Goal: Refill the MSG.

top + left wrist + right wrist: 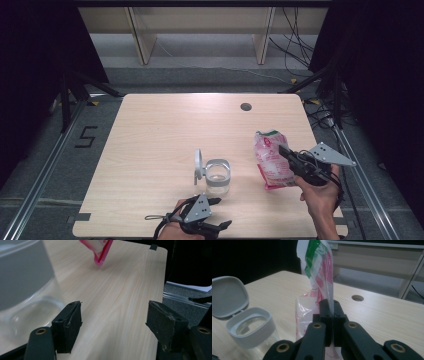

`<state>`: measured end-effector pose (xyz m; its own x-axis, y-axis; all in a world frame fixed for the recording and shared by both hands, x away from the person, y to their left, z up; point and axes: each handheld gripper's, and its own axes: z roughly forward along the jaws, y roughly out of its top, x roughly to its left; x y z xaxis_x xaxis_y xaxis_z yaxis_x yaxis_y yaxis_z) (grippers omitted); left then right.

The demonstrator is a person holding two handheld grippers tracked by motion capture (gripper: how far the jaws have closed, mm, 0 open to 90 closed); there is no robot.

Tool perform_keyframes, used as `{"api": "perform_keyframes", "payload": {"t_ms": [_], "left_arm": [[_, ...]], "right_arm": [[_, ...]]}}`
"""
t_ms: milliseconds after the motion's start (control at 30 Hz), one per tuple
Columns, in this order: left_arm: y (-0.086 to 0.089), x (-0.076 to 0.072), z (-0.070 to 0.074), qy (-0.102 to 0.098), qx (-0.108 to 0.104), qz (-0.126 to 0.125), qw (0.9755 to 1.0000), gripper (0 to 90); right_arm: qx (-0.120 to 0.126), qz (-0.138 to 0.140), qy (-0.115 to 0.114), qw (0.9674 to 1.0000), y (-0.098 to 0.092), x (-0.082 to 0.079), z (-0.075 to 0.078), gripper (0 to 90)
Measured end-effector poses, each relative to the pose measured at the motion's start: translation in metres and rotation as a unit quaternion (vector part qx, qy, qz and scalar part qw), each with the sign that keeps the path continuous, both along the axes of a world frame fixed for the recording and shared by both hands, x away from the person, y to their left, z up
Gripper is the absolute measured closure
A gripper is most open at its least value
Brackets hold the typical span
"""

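Note:
A red, white and green plastic bag (271,159) hangs upright over the table's right side, its bottom near the wood. My right gripper (286,151) is shut on the bag's side; in the right gripper view the jaws pinch the film of the bag (322,277). A clear glass jar (218,176) with a grey rim and a flipped-open grey lid (198,163) stands at centre front. My left gripper (222,212) is open and empty at the front edge, just below the jar. In the left gripper view the jar (22,290) sits left of the jaws, the bag's corner (98,251) farther off.
A round cable hole (245,106) lies in the tabletop (165,130) at the back right. Black stands and cables flank the table on both sides. Wooden shelf legs stand on the floor beyond the far edge.

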<state>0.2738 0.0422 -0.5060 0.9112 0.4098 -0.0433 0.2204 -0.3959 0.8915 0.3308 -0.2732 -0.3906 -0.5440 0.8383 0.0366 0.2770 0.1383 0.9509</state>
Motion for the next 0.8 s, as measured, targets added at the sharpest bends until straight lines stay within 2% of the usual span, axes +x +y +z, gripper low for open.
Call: {"api": "perform_keyframes", "payload": {"t_ms": [33, 67, 100, 167, 200, 267, 300, 367, 400, 433, 467, 500, 600, 633, 667, 700, 767, 800], "left_arm": [[0.0, 0.0, 0.0, 0.0, 0.0, 0.0, 1.0, 27.4], [-0.01, 0.005, 0.0, -0.012, 0.001, 0.003, 0.9999, 27.7], [-0.013, 0.007, 0.0, -0.016, 0.003, 0.003, 0.9999, 27.9], [-0.018, 0.009, 0.0, -0.011, 0.0, 0.002, 0.9999, 28.3], [-0.022, 0.011, 0.0, -0.022, 0.009, 0.007, 0.9997, 28.3], [-0.033, 0.013, 0.001, -0.029, 0.007, 0.011, 0.9995, 28.1], [-0.033, 0.013, 0.001, -0.029, 0.007, 0.011, 0.9995, 28.2], [-0.039, 0.015, 0.001, -0.031, 0.012, 0.019, 0.9993, 28.2], [-0.046, 0.018, 0.002, -0.019, 0.009, 0.024, 0.9995, 28.2], [-0.05, 0.019, 0.003, -0.011, 0.004, 0.023, 0.9997, 28.2], [-0.054, 0.019, 0.004, -0.013, 0.002, 0.021, 0.9997, 28.2], [-0.057, 0.02, 0.005, -0.025, 0.01, 0.026, 0.9993, 28.1], [-0.065, 0.022, 0.005, -0.021, 0.004, 0.03, 0.9993, 28.3], [-0.071, 0.023, 0.004, -0.021, 0.003, 0.036, 0.9991, 28.5], [-0.073, 0.024, 0.003, -0.026, 0.005, 0.038, 0.9989, 28.7], [-0.076, 0.024, 0.003, -0.028, 0.006, 0.039, 0.9988, 28.8], [-0.081, 0.026, 0.0, -0.044, 0.004, 0.04, 0.9982, 31.4], [-0.081, 0.026, 0.0, -0.044, 0.004, 0.04, 0.9982, 32.1]], "right_arm": [[0.0, 0.0, 0.0, 1.0, 0.0, 0.0, 0.0, 90.0], [-0.004, 0.012, -0.016, 0.9998, 0.001, -0.001, 0.004, 90.0], [-0.007, 0.01, -0.021, 0.9997, 0.002, -0.002, 0.006, 90.0], [-0.003, 0.016, -0.022, 0.9996, 0.003, -0.004, 0.008, 90.0], [-0.004, 0.018, -0.023, 0.9996, 0.005, -0.005, 0.01, 90.0], [-0.002, 0.022, -0.037, 0.9991, 0.008, -0.009, 0.016, 90.0], [0.004, 0.026, -0.039, 0.9989, 0.009, -0.01, 0.017, 90.0], [-0.001, 0.028, -0.048, 0.9985, 0.011, -0.012, 0.02, 90.0], [0.005, 0.031, -0.044, 0.9985, 0.013, -0.014, 0.02, 90.0], [0.002, 0.036, -0.048, 0.9982, 0.013, -0.014, 0.021, 90.0], [0.008, 0.039, -0.048, 0.9981, 0.015, -0.015, 0.022, 90.0], [0.003, 0.037, -0.048, 0.9982, 0.016, -0.017, 0.023, 90.0], [0.012, 0.038, -0.044, 0.9982, 0.02, -0.02, 0.025, 90.0], [0.007, 0.049, -0.051, 0.9975, 0.022, -0.02, 0.027, 90.0], [0.003, 0.048, -0.055, 0.9973, 0.022, -0.021, 0.028, 90.0], [0.013, 0.051, -0.054, 0.9971, 0.024, -0.022, 0.028, 90.0], [0.003, 0.054, -0.053, 0.9971, 0.026, -0.024, 0.03, 90.0], [0.002, 0.06, -0.052, 0.9968, 0.026, -0.023, 0.03, 90.0]]}}
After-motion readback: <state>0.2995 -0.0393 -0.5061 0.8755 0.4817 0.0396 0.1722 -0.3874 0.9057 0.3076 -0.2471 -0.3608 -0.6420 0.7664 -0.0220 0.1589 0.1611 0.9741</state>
